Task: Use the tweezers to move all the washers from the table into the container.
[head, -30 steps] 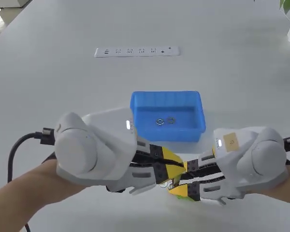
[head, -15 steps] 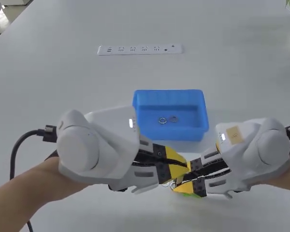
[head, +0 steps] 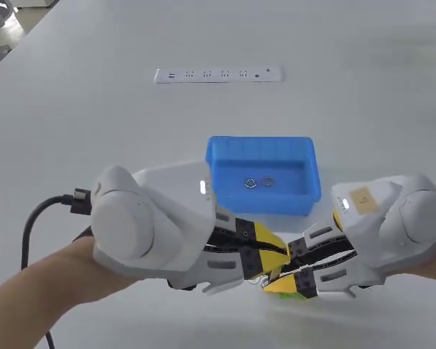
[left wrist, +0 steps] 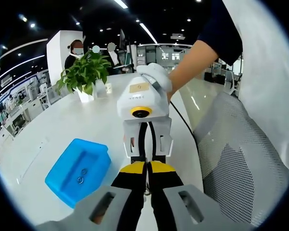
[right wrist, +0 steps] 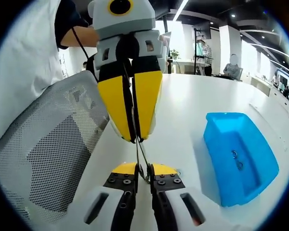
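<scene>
Nearest the person, the two grippers meet tip to tip low over the white surface [head: 131,123]. The left gripper [head: 277,251] comes in from 9 o'clock and the right gripper [head: 282,273] from 3 o'clock. In the right gripper view, the left gripper's yellow fingers [right wrist: 147,96] are pressed together on the thin metal tweezers [right wrist: 140,154]. The two slim legs run out of those fingers and down into the narrow gap between the right gripper's own fingers. The right fingers are also drawn together around the tweezers, so both grippers hold the tool. Something small and green [head: 287,289] lies on the surface under the right fingers, too hidden to identify.

Just beyond the fingertips, at 12 o'clock in the head view, the blue container [head: 260,143] sits on the surface. Two washers [head: 250,183] lie side by side on its floor, near the middle.

Farther out, between 11 and 12 o'clock, a white power strip [head: 218,74] lies flat and well apart from the container. In the left gripper view a potted plant [left wrist: 84,72] stands on the surface past the container.
</scene>
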Demonstrator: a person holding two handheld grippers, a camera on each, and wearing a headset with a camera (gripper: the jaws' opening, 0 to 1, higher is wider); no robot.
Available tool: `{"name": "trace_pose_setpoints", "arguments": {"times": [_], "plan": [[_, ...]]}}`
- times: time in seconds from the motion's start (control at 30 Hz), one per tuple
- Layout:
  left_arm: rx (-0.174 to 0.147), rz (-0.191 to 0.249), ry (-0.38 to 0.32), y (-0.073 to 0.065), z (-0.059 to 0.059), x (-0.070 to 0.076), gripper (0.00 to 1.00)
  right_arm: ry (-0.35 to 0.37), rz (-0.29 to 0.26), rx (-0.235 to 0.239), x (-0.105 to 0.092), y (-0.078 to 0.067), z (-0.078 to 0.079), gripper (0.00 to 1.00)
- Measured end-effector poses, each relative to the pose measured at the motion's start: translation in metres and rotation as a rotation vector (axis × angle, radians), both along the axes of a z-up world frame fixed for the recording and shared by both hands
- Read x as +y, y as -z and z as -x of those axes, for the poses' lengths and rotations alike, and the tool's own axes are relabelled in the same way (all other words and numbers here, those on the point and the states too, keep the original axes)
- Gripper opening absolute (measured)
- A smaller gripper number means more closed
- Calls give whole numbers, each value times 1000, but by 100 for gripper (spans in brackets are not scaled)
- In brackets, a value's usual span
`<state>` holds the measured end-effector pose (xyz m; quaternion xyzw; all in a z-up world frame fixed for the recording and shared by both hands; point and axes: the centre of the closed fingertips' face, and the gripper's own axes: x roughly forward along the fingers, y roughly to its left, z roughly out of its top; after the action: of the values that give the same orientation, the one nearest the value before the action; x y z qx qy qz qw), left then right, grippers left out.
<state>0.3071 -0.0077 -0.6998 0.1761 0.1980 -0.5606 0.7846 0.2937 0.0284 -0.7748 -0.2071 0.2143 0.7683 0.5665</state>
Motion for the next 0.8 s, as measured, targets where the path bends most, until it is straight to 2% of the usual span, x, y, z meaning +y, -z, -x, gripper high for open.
{"name": "trace_pose_setpoints", "arguments": {"times": [0.17, 0.4, 0.6, 0.8], "plan": [[-4, -10, -2, 0, -1, 0, 5, -11, -8, -8, 0, 0, 0, 9], [-14, -13, -33, 0, -6, 3, 6, 9, -12, -13, 1, 0, -1, 8], [12, -2, -45, 0, -5, 4, 7, 9, -14, -10, 2, 0, 0, 8], [30, 11, -45, -2, -3, 4, 13, 9, -16, -7, 3, 0, 1, 8]]}}
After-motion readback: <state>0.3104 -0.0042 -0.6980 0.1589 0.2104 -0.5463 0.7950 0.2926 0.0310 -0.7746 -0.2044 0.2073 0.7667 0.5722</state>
